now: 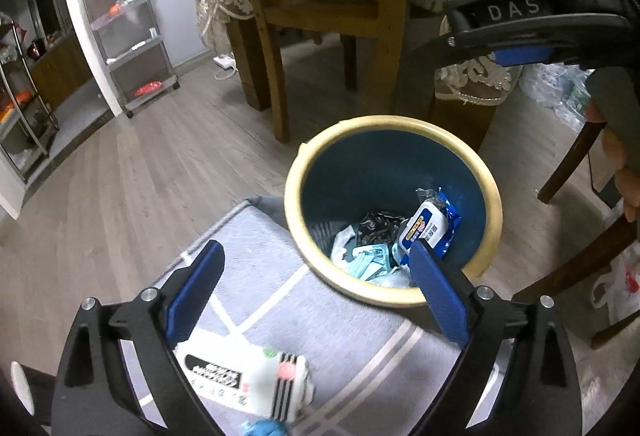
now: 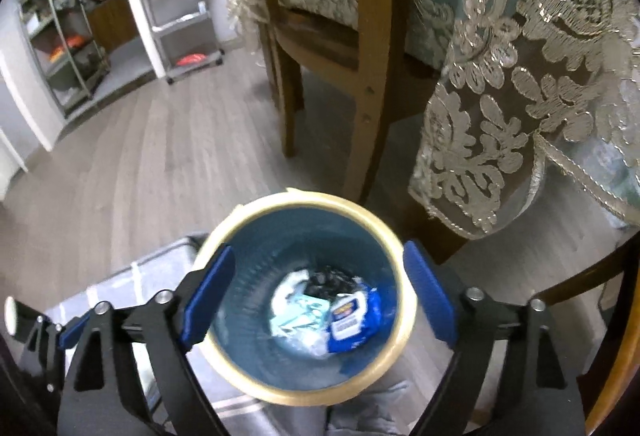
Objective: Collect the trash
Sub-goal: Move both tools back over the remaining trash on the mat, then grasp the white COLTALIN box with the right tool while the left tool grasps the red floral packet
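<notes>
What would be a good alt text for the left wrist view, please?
The open left gripper is above a grey rug, where a white wrapper lies. Beside the rug, a blue bin with a cream rim holds a blue wipes pack and other trash. The right gripper shows at upper right.

A home, dining area. Wood-look plank floor (image 1: 120,164), wooden dining chair (image 1: 320,20) pushed under a table draped in a teal cloth with cream lace trim (image 2: 520,76). Grey patterned rug (image 1: 340,336) on the floor, its far corner just beside a round waste bin (image 1: 296,172), blue inside with a cream rim, holding household wrappers. Metal rolling shelf cart (image 1: 132,32) with packaged goods against a white wall; a second wire rack (image 2: 68,40) by a doorway. Power strip (image 1: 225,62) on the floor near the wall.
</notes>
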Demonstrator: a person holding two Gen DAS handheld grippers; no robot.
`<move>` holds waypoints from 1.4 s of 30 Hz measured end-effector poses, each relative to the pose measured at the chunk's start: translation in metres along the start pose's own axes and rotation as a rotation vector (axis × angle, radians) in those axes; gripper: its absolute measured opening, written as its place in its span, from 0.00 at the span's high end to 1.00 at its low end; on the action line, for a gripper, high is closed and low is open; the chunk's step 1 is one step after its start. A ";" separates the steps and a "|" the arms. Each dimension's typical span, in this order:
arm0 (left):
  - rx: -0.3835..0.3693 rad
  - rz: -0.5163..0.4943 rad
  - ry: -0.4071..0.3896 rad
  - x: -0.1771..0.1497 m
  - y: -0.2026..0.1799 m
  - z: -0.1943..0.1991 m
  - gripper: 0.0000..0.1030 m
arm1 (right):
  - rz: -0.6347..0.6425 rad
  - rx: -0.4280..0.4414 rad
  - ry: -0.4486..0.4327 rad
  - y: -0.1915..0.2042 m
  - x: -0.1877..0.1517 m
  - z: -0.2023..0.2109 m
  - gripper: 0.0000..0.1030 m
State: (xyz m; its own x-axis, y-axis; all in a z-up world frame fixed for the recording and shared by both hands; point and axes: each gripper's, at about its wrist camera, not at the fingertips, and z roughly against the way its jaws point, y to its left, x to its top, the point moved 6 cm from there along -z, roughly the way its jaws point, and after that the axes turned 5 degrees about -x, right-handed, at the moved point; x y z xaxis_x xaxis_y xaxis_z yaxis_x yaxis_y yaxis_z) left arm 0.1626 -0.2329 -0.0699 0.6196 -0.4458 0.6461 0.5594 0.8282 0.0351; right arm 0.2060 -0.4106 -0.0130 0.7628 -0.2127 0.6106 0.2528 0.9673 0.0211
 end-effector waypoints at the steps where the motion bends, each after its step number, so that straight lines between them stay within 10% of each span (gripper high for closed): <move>1: 0.014 -0.008 -0.006 0.001 0.001 0.008 0.09 | -0.005 0.006 -0.007 0.003 0.000 0.005 0.11; 11: 0.069 0.032 -0.073 -0.018 0.029 0.090 0.06 | 0.004 0.120 -0.050 0.039 -0.019 0.051 0.07; 26: 0.205 0.254 -0.028 -0.128 0.113 0.170 0.06 | 0.197 0.220 -0.021 0.120 -0.065 0.072 0.07; 42: 0.232 0.419 0.188 -0.237 0.177 0.125 0.06 | 0.313 0.258 0.241 0.217 -0.144 0.002 0.07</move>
State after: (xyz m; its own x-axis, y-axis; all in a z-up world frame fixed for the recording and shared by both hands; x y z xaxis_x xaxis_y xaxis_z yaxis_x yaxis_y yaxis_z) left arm 0.0456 0.0615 -0.1216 0.8647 -0.0956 0.4931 0.1186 0.9928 -0.0154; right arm 0.1500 -0.1699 -0.0949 0.9029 0.0984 0.4183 -0.1443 0.9863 0.0795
